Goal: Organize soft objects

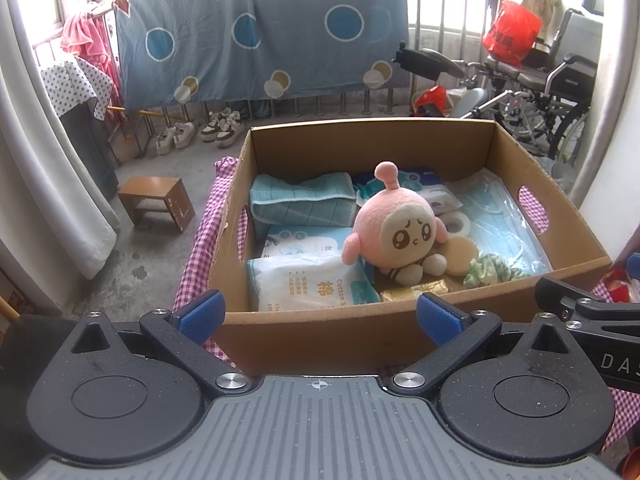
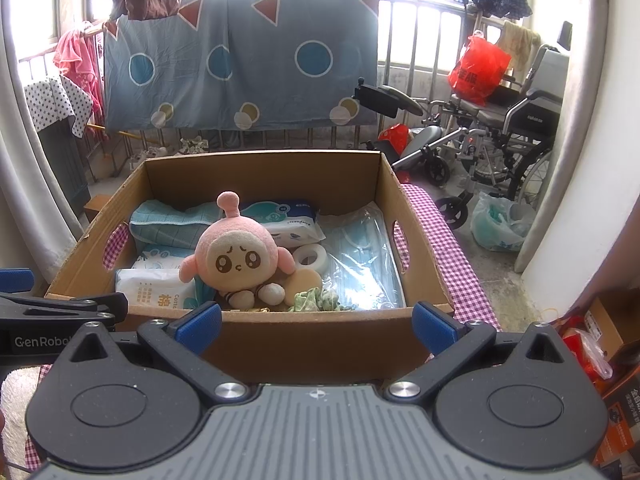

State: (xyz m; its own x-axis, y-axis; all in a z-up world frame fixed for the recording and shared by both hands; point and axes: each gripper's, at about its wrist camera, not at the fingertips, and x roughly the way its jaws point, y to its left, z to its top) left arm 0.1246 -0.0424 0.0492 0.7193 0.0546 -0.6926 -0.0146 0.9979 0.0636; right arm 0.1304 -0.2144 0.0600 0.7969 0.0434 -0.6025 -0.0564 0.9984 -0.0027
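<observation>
I find both my left claw (image 1: 320,316) and right claw (image 2: 316,322) spread wide, empty, before the brown cardboard box (image 2: 304,344); pink round-headed plush doll (image 2: 240,252) sits upright inside.

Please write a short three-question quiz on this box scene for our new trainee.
1. True or false: the pink plush toy sits upright inside the cardboard box.
2. What lies directly right of the tape roll? A) folded teal towel B) bagged face masks C) cotton tissue pack
3. Fill in: both the left gripper and right gripper have their fingers ____, holding nothing.

Key: 1 true; 2 B; 3 open.
</observation>
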